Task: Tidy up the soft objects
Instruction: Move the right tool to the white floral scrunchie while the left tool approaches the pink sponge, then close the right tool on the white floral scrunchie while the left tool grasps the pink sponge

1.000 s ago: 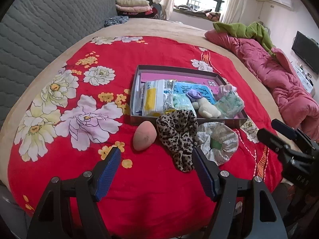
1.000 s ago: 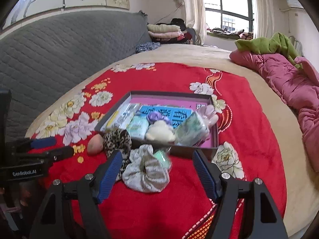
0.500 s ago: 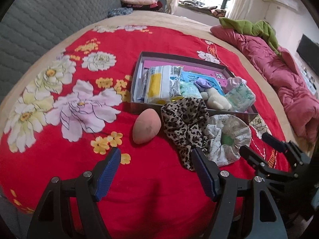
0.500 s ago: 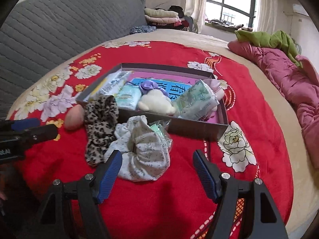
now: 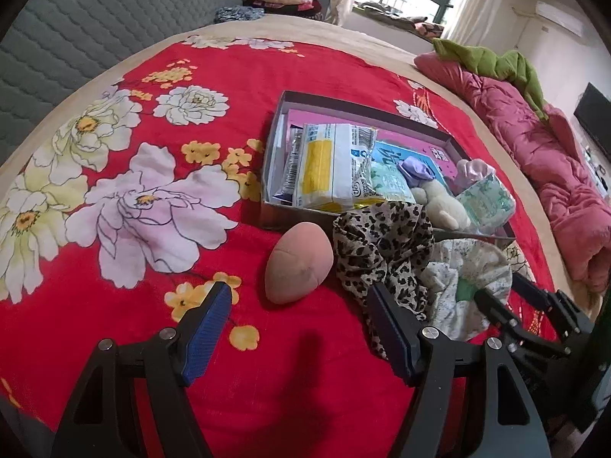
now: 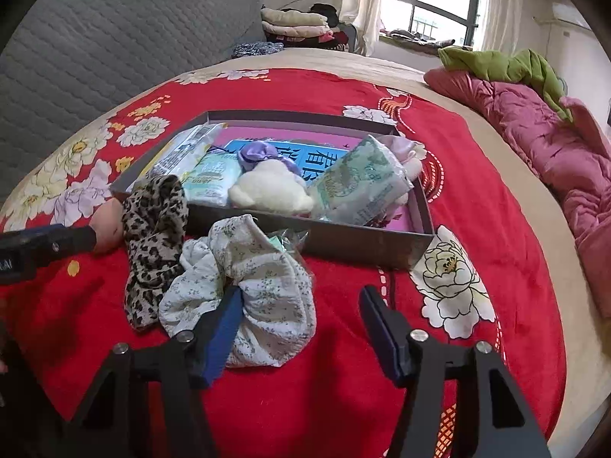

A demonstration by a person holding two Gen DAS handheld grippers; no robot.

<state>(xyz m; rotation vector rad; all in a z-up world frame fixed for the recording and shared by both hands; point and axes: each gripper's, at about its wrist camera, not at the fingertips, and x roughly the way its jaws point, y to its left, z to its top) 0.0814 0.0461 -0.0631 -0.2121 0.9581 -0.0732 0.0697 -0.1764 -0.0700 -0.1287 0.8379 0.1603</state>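
On the red flowered bedspread, in front of a grey box (image 5: 275, 141) (image 6: 317, 231), lie three soft things. A pink egg-shaped sponge (image 5: 298, 267) lies just beyond my open left gripper (image 5: 299, 320), not touching its pads. A leopard-print scrunchie (image 5: 382, 240) (image 6: 152, 229) lies beside the sponge, next to the left gripper's right finger. A white floral scrunchie (image 6: 263, 286) (image 5: 469, 282) lies partly between the closing jaws of my right gripper (image 6: 301, 324). Its left pad is at the cloth and its right pad stands apart from it.
The box holds tissue packs (image 6: 359, 187), a cream plush (image 6: 271, 191) and a purple scrunchie (image 6: 259, 152). A pink quilt (image 6: 553, 145) with a green cloth lies at the right. A grey padded headboard (image 5: 95, 26) stands at the left, and folded clothes (image 6: 294, 19) are stacked beyond the bed.
Both grippers have come down and closer to the items in front of the box. The right gripper's jaws have narrowed, and its left finger now reaches the white floral scrunchie.
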